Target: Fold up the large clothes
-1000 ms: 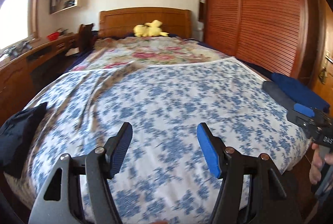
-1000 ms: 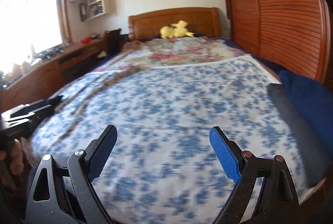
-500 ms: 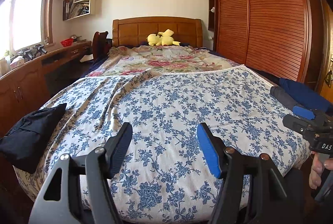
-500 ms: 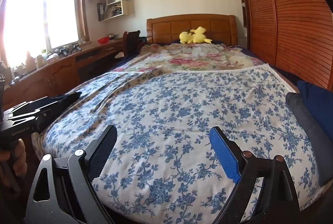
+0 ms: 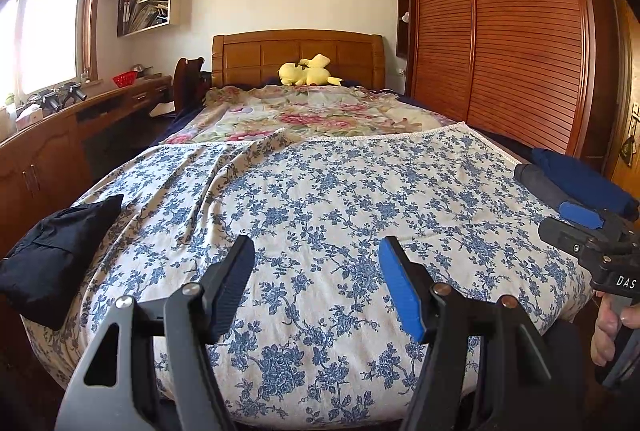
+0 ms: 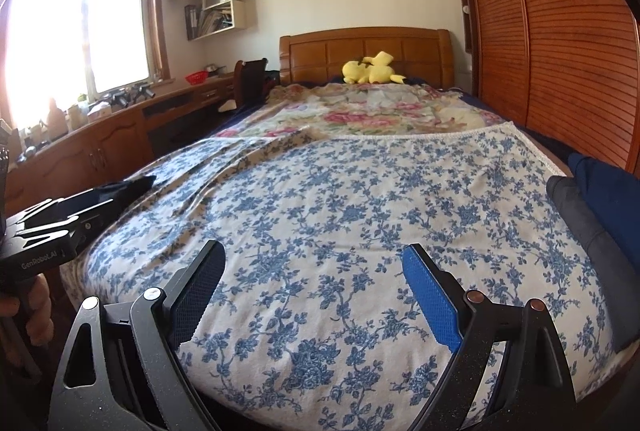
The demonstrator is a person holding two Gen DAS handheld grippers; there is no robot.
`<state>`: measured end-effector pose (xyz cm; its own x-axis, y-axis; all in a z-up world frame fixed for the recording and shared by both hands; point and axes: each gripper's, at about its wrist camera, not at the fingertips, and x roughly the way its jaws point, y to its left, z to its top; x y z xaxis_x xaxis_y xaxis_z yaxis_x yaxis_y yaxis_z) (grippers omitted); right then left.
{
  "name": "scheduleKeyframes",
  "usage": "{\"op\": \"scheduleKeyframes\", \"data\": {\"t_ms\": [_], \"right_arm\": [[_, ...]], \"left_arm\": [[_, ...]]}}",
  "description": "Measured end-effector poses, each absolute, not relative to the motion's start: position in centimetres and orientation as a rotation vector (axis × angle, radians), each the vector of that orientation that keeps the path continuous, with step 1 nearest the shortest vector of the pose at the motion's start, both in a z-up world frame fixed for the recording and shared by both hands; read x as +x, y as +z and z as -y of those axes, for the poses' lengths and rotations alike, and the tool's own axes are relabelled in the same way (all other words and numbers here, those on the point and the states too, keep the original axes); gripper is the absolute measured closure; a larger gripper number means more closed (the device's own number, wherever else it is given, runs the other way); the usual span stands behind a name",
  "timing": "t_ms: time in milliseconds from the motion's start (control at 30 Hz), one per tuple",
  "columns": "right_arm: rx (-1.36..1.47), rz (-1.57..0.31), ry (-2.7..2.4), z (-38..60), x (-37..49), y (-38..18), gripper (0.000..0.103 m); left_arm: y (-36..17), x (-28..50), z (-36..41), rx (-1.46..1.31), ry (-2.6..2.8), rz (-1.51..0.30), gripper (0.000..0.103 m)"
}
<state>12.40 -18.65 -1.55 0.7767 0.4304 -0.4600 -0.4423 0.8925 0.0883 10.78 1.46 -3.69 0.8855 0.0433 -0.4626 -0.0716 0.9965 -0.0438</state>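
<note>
You hold the left gripper (image 5: 316,283) at the near foot of the bed, jaws spread wide, nothing between them; it hangs above the blue floral sheet (image 5: 340,215) without touching it. Your right gripper (image 6: 314,291) sits likewise at the near edge, jaws wide apart and empty, above the same cloth.

The sheet lies spread flat over the near half of the bed, its white lace edge running across the far side. The right part is smooth; the left part carries long creases running from the far edge toward the near left corner. Its near edge drapes over the foot of the mattress.

Beyond the lace edge a pink floral cover (image 5: 312,111) fills the far half. A yellow plush toy (image 5: 306,71) rests against the wooden headboard (image 5: 296,51).

A black folded garment (image 5: 56,255) lies on the near left corner of the sheet. On the right edge lie a dark grey roll (image 6: 580,215) and, just beside it, a navy garment (image 6: 612,187).

A slatted wardrobe (image 5: 520,43) stands right; a wooden desk (image 5: 60,151) runs along the left under the window.
</note>
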Motion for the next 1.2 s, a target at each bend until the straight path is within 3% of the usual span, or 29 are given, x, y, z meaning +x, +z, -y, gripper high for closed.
{"op": "scheduleKeyframes", "data": {"t_ms": [1200], "right_arm": [[-0.016, -0.488, 0.475, 18.73, 12.24, -1.44, 0.011]], "left_arm": [[-3.52, 10.51, -1.19, -0.056, 0.060, -0.463, 0.039]]}}
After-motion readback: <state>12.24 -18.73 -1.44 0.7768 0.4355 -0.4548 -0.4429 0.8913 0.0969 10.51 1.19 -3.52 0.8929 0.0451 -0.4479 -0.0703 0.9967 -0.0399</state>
